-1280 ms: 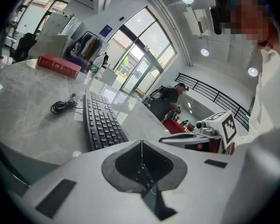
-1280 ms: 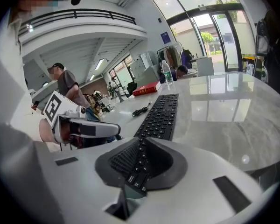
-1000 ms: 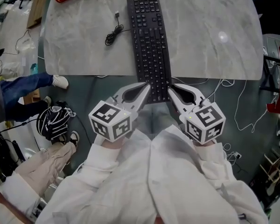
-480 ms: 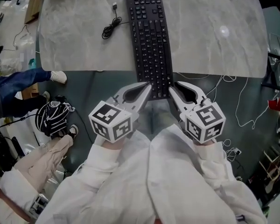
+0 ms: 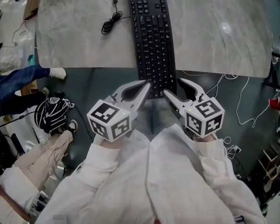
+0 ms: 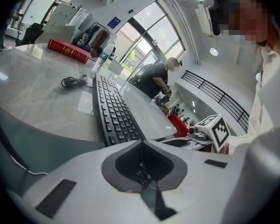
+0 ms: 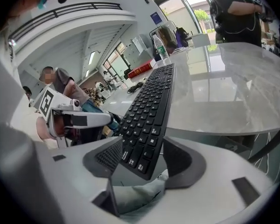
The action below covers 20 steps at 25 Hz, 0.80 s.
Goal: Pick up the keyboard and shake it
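A black keyboard lies lengthwise on the grey marble table, its near end hanging over the table's front edge. My left gripper is shut with nothing in it, and its tip sits at the keyboard's near left corner. The left gripper view shows the keyboard just beyond the shut left gripper. My right gripper is opening at the near right corner. In the right gripper view the keyboard's near end lies between the spread jaws of the right gripper, and the pads do not press on it.
A coiled black cable with a USB plug lies on the table left of the keyboard. A red book sits at the far left. On the floor are a black-and-white helmet, a person's shoe and loose cables. A person stands beyond the table.
The right gripper's jaws have spread apart around the keyboard's near right corner. The left gripper stays shut at the near left corner. The keyboard has not left the table.
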Motion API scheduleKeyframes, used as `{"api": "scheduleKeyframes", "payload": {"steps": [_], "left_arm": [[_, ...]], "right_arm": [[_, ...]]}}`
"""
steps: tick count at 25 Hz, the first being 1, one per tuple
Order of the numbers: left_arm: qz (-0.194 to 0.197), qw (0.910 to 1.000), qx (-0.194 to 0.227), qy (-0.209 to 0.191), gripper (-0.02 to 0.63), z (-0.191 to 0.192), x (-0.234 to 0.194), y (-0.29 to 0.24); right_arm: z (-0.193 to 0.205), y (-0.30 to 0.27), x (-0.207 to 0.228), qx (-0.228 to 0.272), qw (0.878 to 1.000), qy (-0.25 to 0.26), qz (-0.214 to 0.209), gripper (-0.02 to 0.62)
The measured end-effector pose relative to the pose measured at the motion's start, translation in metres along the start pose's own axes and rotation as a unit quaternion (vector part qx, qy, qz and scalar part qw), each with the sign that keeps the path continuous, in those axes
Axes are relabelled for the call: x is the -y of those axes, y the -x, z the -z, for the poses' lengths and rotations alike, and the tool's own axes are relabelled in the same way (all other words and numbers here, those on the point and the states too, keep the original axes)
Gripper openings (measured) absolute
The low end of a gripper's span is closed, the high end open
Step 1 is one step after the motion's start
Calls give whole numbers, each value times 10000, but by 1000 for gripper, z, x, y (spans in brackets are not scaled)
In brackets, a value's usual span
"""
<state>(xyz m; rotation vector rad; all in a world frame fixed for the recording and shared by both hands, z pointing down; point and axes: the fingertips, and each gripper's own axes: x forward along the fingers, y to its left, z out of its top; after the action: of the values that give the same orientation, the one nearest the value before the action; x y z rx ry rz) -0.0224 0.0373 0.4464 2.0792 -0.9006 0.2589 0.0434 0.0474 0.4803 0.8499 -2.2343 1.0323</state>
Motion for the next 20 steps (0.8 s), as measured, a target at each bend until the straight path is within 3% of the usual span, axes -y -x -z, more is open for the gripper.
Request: {"api": "scheduleKeyframes", "payload": {"steps": [5, 15, 20], "left_arm": [[-81, 9997, -41, -219, 14, 0, -5, 1], [-91, 9998, -99, -168, 14, 7, -13, 0], [-118, 9997, -121, -156, 15, 8, -16, 0]], "right_arm": [[4, -11, 0, 54, 9990, -311, -302, 310], [21, -30, -5, -240, 9940, -634, -863, 318], [17, -37, -9, -160, 9838, -1215, -1306, 318]]}}
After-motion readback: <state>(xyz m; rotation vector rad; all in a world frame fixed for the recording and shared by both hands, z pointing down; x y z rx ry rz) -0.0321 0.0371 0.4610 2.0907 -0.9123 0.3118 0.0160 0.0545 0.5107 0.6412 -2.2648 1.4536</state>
